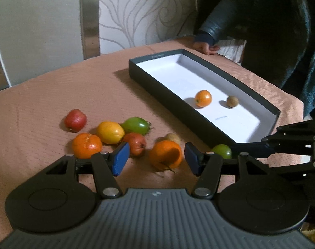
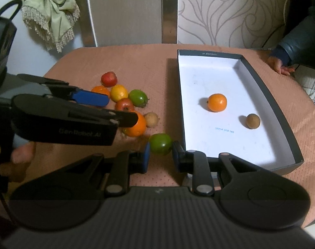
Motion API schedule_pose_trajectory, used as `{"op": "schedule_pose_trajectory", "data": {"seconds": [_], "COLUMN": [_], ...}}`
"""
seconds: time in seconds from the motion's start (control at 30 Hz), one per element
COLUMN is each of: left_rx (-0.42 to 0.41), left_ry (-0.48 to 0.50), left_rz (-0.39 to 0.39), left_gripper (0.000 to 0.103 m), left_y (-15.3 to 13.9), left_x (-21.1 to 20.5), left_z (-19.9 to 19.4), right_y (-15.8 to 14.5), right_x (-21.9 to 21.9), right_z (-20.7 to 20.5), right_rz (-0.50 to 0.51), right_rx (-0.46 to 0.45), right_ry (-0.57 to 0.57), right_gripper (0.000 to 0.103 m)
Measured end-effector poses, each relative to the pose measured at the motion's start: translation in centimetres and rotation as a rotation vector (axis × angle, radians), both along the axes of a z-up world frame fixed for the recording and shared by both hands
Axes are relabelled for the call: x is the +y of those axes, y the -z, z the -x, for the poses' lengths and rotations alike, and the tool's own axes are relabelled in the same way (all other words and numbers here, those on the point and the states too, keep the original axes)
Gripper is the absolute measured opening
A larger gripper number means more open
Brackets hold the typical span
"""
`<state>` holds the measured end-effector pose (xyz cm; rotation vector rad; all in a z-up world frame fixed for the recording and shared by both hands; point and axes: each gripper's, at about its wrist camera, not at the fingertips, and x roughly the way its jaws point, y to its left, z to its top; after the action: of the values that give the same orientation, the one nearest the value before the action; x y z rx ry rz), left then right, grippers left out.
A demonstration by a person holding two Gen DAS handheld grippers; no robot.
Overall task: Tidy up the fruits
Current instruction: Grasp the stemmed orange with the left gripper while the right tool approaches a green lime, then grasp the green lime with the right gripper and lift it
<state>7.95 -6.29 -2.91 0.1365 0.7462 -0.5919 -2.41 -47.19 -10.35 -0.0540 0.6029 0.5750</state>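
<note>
A dark box with a white floor holds an orange fruit and a small brown fruit. Several loose fruits lie on the pink tablecloth. My left gripper is open around an orange, pads apart from it. My right gripper is open, its blue pads on either side of a green fruit beside the box's near corner. Whether those pads touch the fruit I cannot tell.
The pile holds a red fruit, a yellow one, a green one, another orange, a small red one and a brown one. A person's hand rests at the far table edge.
</note>
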Motion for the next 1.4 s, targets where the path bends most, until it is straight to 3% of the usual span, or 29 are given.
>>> {"op": "schedule_pose_trajectory", "data": {"seconds": [0.17,0.27,0.5,0.77,1.23,1.4], "left_rx": [0.022,0.035,0.043,0.048,0.038,0.05], "left_ry": [0.023,0.04,0.007,-0.005,-0.033,-0.071], "left_rz": [-0.021,-0.021,-0.016,-0.013,-0.04,-0.028], "left_gripper": [0.063,0.051,0.044,0.045,0.043,0.043], "left_y": [0.9,1.2,1.6,1.6,2.0,1.9], "left_x": [-0.8,-1.2,-1.1,-0.9,-0.9,0.2], "left_z": [0.2,0.1,-0.7,-0.5,0.0,-0.1], "right_y": [0.3,0.3,0.2,0.6,1.0,1.8], "right_x": [-0.1,-0.1,-0.5,-0.1,1.9,3.7], "right_z": [0.0,0.1,0.0,-0.4,0.6,1.7], "right_rz": [0.01,0.013,0.006,0.03,0.188,0.366], "right_rx": [0.016,0.017,0.015,0.013,-0.101,-0.213], "right_ry": [-0.01,-0.013,-0.016,-0.038,-0.103,-0.134], "right_gripper": [0.027,0.027,0.026,0.024,0.033,0.035]}}
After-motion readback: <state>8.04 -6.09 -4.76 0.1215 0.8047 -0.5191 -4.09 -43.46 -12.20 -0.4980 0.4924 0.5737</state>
